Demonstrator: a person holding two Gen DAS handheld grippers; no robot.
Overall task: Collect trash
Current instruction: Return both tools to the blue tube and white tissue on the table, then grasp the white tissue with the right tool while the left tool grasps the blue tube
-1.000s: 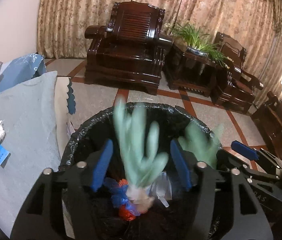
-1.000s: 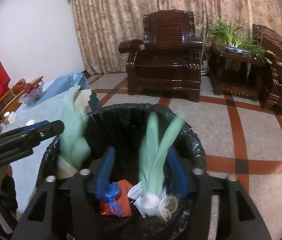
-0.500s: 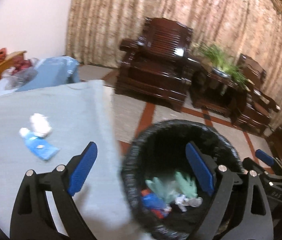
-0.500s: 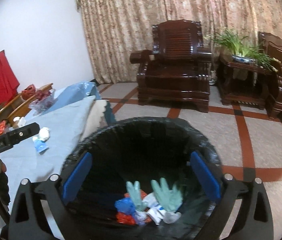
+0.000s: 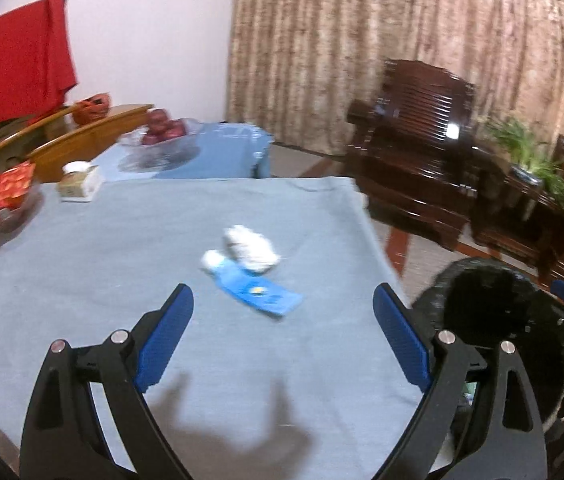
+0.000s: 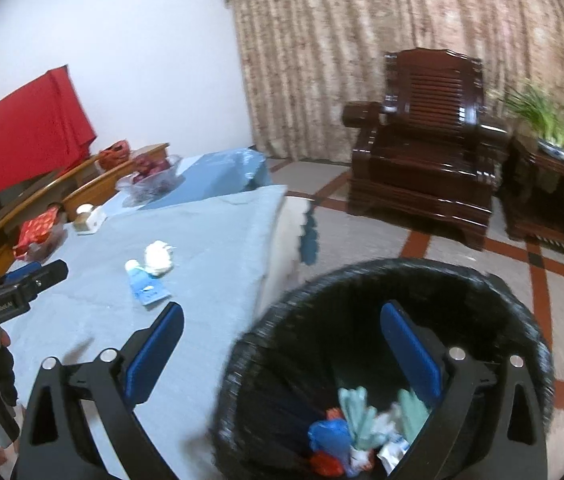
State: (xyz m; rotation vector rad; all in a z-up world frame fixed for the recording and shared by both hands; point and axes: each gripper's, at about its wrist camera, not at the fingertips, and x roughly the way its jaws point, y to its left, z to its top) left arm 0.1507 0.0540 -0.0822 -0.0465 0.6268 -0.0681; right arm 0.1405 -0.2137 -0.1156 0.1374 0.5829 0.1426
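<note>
A blue tube (image 5: 256,290) with a white cap and a crumpled white tissue (image 5: 250,248) lie together on the light blue tablecloth (image 5: 82,272). My left gripper (image 5: 282,336) is open and empty, above the cloth just short of the tube. In the right wrist view the tube (image 6: 146,286) and tissue (image 6: 158,258) lie left of centre. My right gripper (image 6: 280,352) is open and empty over the near rim of the black-lined bin (image 6: 421,280). Green gloves (image 6: 357,406) and wrappers lie inside the bin. The bin (image 5: 493,312) stands right of the table.
At the table's far left stand a red packet (image 5: 4,190), a small box (image 5: 80,184) and a bowl of red fruit (image 5: 162,130). Dark wooden armchairs (image 6: 429,136) and a plant (image 6: 549,128) stand beyond on the tiled floor. The left gripper shows at the right wrist view's left edge (image 6: 14,288).
Both grippers let the green gloves fall into the bin and opened wide. Both then swung left, the left one from over the bin to over the table.
</note>
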